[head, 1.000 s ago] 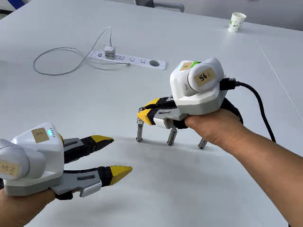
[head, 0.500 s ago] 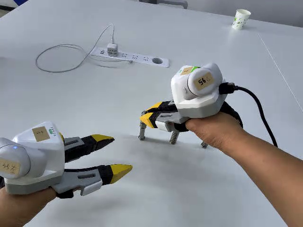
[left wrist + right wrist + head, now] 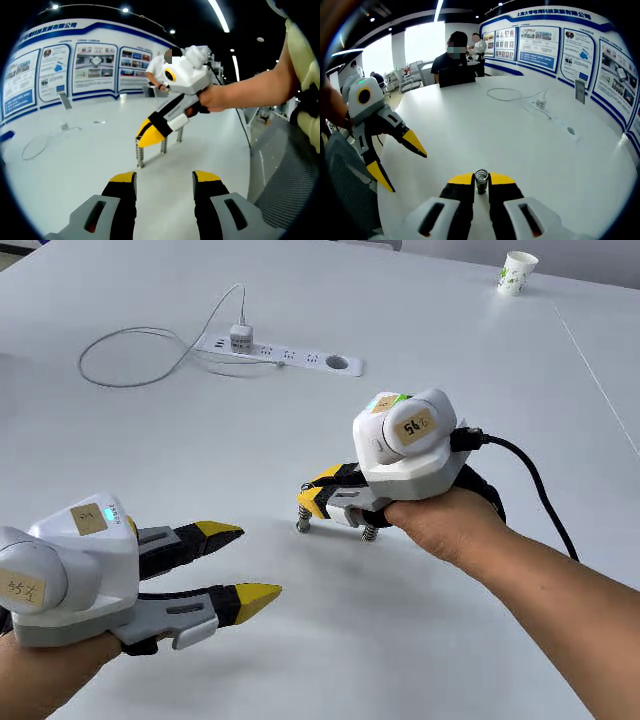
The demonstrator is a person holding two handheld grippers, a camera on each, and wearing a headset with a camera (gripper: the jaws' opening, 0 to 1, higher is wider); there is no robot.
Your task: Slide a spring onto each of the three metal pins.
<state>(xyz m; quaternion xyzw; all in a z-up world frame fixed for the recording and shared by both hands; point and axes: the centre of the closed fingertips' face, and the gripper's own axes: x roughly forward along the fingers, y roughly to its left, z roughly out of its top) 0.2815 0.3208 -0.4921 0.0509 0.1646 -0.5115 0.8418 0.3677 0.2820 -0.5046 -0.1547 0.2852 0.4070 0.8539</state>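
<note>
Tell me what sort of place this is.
Probably a company showroom or demo hall doubling as a workspace: blue-and-white illustrated display boards line the wall, a large white meeting table carries a white power strip, and a person in black is at its far end.

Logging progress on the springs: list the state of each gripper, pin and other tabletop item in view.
right gripper: fingers shut on the spring.
left gripper: open, holding nothing.
gripped pin: upright, spring around it.
middle pin: upright, spring around it.
far pin: upright, spring too blurred to tell.
power strip: one white adapter plugged in.
paper cup: upright.
</note>
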